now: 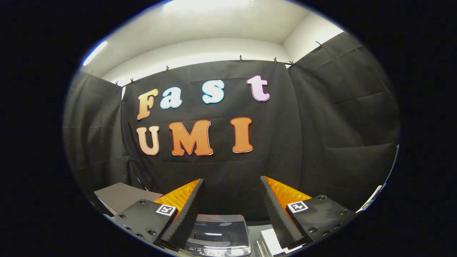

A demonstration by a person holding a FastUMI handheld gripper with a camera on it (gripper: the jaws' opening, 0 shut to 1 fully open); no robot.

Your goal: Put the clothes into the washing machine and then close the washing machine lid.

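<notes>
The gripper (232, 185) is up high and level, aimed straight at the black cloth wall (321, 125), its two fingers (189, 214) spread wide with nothing but air between them. Down low, between the finger bases, sits the washing machine (217, 233) — we're looking at its glossy, dark lid with a pale rim, lying flat and shut. Its long axis seems to run away from us toward the wall, though only the top is visible. A grey flat board (123, 196) lies off beyond the left finger, and white stacked pieces (269, 241), too cropped to identify, sit just beside the machine under the right finger.
</notes>
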